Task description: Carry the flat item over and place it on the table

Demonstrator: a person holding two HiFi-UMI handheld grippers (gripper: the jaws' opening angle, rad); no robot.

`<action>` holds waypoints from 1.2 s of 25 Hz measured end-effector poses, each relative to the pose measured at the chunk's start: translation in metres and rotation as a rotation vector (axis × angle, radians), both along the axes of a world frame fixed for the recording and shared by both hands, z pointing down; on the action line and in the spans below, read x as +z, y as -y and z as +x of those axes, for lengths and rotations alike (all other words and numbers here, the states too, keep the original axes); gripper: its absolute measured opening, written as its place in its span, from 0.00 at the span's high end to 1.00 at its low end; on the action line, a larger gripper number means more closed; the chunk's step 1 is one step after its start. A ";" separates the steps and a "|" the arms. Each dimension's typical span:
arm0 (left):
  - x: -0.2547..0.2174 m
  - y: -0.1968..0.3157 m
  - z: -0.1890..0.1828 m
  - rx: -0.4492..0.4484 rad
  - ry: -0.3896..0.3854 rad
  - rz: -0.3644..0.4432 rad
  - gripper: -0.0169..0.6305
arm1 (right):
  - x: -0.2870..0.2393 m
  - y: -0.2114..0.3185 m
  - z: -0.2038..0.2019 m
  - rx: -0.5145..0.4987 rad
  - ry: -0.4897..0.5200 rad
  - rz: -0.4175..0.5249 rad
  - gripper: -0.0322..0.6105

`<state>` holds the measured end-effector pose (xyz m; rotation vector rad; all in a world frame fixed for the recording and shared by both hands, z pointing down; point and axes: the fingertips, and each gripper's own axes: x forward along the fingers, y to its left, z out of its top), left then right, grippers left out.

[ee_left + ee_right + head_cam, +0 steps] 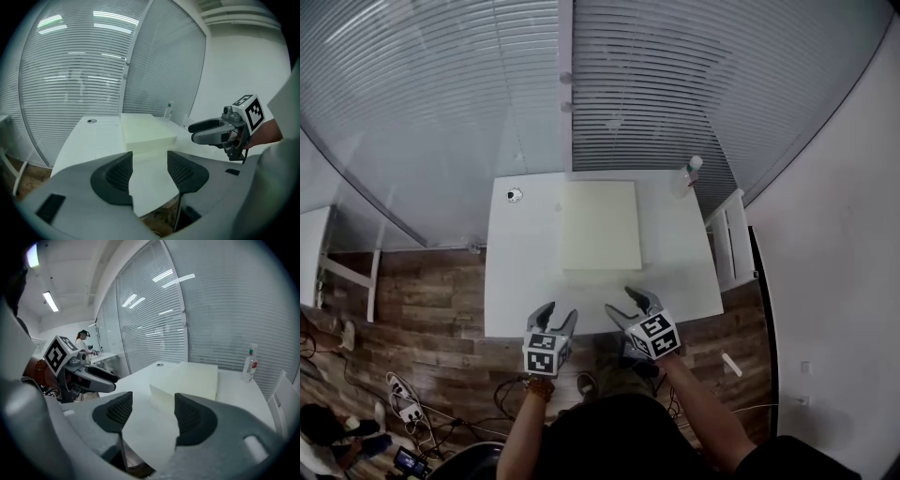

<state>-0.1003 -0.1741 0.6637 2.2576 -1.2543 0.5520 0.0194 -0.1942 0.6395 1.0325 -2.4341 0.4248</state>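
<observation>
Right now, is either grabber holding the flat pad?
No, the flat pad lies on the table, and the left gripper and right gripper hover open and empty short of it.

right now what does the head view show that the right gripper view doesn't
Head view only: the power strip with its cables on the floor. Right gripper view only: a person in the background and ceiling lights. Both: the white table, the pale flat slab lying on it, the bottle, the left tool and right tool, both open and empty.
</observation>
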 end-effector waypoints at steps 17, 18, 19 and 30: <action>-0.112 -0.024 0.021 -0.005 0.038 0.380 0.87 | -0.119 -0.036 -0.007 0.068 0.068 0.390 0.69; -0.122 -0.025 0.023 -0.002 0.040 0.404 0.88 | -0.131 -0.038 -0.007 0.069 0.072 0.423 0.70; -0.132 -0.027 0.024 0.001 0.041 0.428 0.89 | -0.144 -0.041 -0.007 0.073 0.076 0.461 0.74; -0.243 -0.061 0.046 0.059 0.052 0.673 0.91 | -0.255 -0.087 0.004 0.075 0.146 0.725 0.85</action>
